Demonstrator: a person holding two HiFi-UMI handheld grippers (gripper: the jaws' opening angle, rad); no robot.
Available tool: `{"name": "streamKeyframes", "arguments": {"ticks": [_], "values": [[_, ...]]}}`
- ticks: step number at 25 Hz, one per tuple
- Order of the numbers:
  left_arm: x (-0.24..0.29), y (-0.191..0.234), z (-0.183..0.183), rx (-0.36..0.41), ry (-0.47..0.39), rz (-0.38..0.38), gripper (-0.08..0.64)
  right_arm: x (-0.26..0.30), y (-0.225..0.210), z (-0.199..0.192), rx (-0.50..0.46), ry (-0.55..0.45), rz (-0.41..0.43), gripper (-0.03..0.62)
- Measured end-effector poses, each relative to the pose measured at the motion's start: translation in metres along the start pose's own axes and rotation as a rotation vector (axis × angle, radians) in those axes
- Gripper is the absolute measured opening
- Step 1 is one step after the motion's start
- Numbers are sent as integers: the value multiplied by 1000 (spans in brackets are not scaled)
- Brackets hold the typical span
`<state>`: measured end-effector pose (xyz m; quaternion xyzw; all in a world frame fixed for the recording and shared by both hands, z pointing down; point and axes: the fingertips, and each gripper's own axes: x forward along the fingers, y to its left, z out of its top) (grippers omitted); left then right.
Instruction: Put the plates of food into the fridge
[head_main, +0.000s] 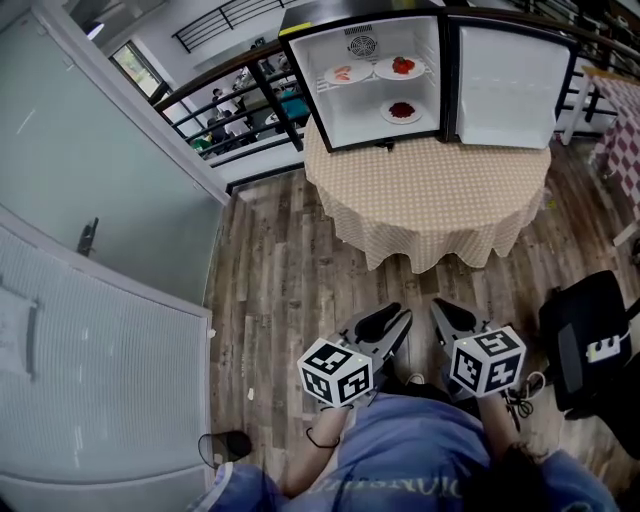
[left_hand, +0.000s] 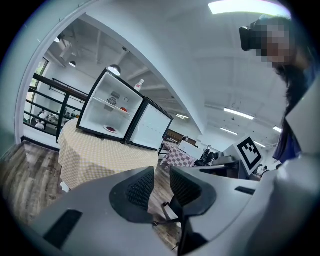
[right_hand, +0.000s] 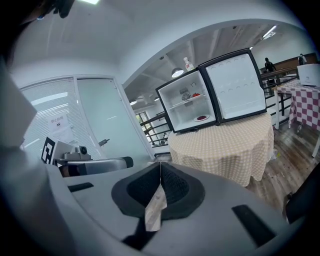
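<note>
1. The fridge (head_main: 350, 125) is standing open at the top centre of the head view, on the round table (head_main: 430, 200), with its door (head_main: 505, 85) swinging out to the right.
2. Three plates of food are sitting inside: two on the upper shelf (head_main: 348, 73) (head_main: 400, 67) and one on the lower shelf (head_main: 401, 111).
3. No plate is showing on the tablecloth, so the loading is looking finished.
4. The left gripper (left_hand: 161, 182) is hanging at the lower centre, well apart from the table, its jaws partly apart and gripping nothing.
5. The right gripper (right_hand: 160, 167) is hovering beside it, its jaw tips meeting on nothing.
6. Only the open door is looking unfinished, though the task is not asking for it.
</note>
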<state>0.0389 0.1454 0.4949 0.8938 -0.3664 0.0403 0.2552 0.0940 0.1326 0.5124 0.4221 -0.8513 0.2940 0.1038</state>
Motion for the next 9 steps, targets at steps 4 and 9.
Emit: {"name": "streamKeyframes", "arguments": {"ticks": [4, 9], "values": [[3, 0, 1, 11, 12, -1, 110, -2, -3, 3, 4, -11, -5, 18], [8, -3, -1, 15, 19, -3, 110, -5, -7, 1, 8, -11, -7, 18]]}}
